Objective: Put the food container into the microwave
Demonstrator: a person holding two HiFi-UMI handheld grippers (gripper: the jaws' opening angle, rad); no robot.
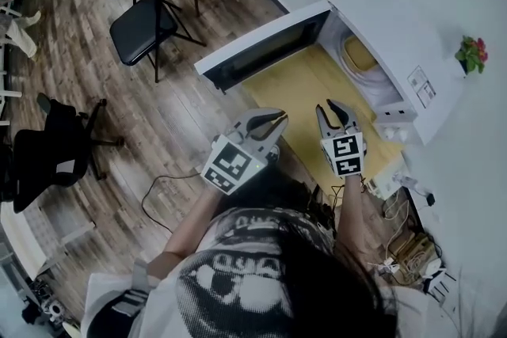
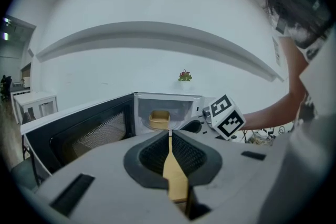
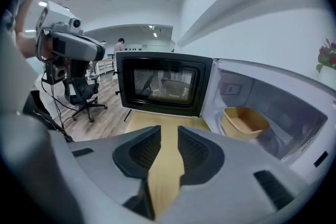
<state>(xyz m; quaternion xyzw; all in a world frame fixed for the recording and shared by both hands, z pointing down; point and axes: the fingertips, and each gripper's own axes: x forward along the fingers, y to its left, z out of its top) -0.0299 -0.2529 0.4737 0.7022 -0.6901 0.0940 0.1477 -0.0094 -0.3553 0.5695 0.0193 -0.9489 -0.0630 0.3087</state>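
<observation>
The person is holding both forearms forward, side by side. The left gripper [image 1: 277, 129] is pointing forward with jaws meeting at the tips; the right gripper [image 1: 327, 108] is holding its jaws slightly apart, gripping nothing.

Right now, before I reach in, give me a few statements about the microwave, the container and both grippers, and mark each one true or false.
1. The food container sits inside the microwave. True.
2. The microwave door is closed. False: it stands open.
3. The right gripper grips the container. False: its jaws are apart with nothing between them.
4. The left gripper has its jaws together at the tips and holds nothing. True.
</observation>
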